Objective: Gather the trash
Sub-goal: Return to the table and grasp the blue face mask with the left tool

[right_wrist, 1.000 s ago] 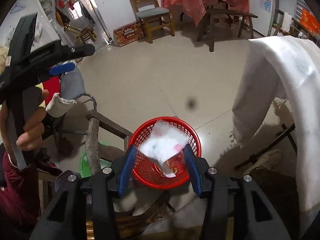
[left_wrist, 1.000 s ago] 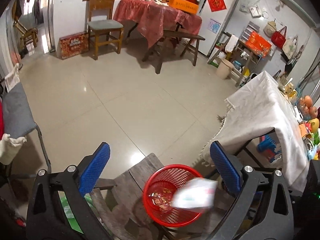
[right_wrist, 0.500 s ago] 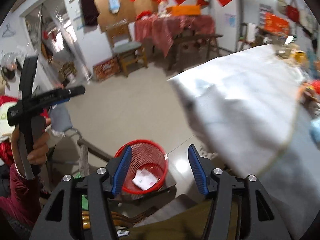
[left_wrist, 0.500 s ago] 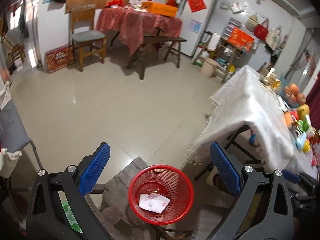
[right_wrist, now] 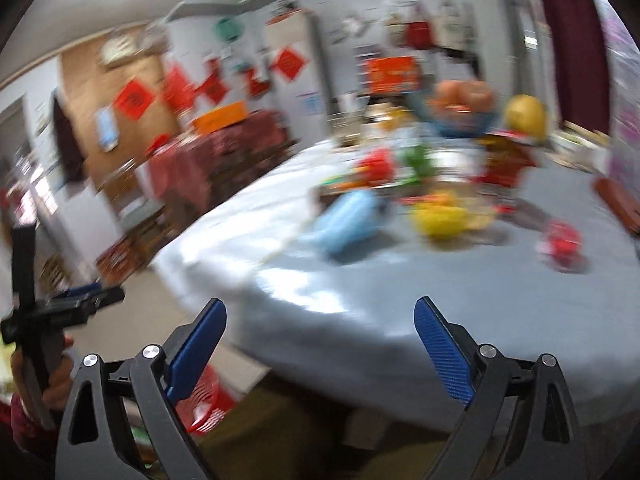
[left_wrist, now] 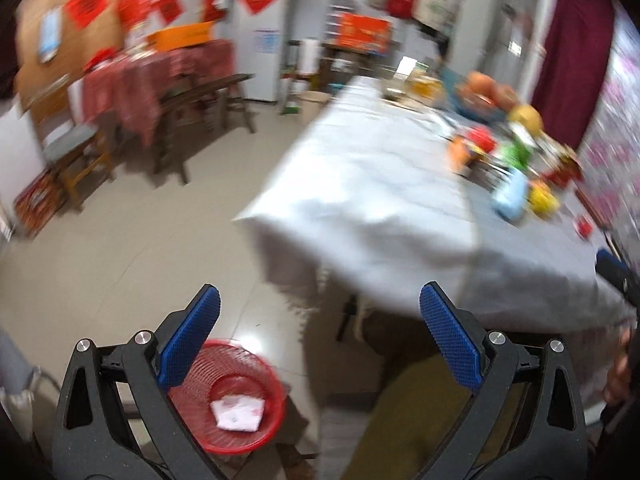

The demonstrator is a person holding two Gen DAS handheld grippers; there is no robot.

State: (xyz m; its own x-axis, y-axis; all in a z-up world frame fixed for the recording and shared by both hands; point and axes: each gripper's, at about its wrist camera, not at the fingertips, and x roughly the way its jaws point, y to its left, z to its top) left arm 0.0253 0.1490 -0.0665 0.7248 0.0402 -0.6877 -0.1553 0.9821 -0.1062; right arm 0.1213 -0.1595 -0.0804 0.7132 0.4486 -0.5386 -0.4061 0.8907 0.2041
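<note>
Ahead, the desk (right_wrist: 400, 300) clutter lay beyond the empty right tool (right_wrist: 320, 344), its jaws opening; the left tool (left_wrist: 320, 340) was spread, empty.

Left gripper (left_wrist: 319, 312) jaws stand wide apart, nothing between them. Red basket (left_wrist: 236, 440) at lower left contains a white wrapper (left_wrist: 237, 413). White-clothed table (left_wrist: 380, 184) at right carries blurred items, possibly fruit and packets.

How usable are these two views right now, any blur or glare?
Left wrist view: room and white-clothed table smeared by motion blur; red mesh basket readable. Right wrist view: blurrier, tabletop items streaked, bright glare patches on the cloth; only the right hand-held gripper is sharp.
</note>
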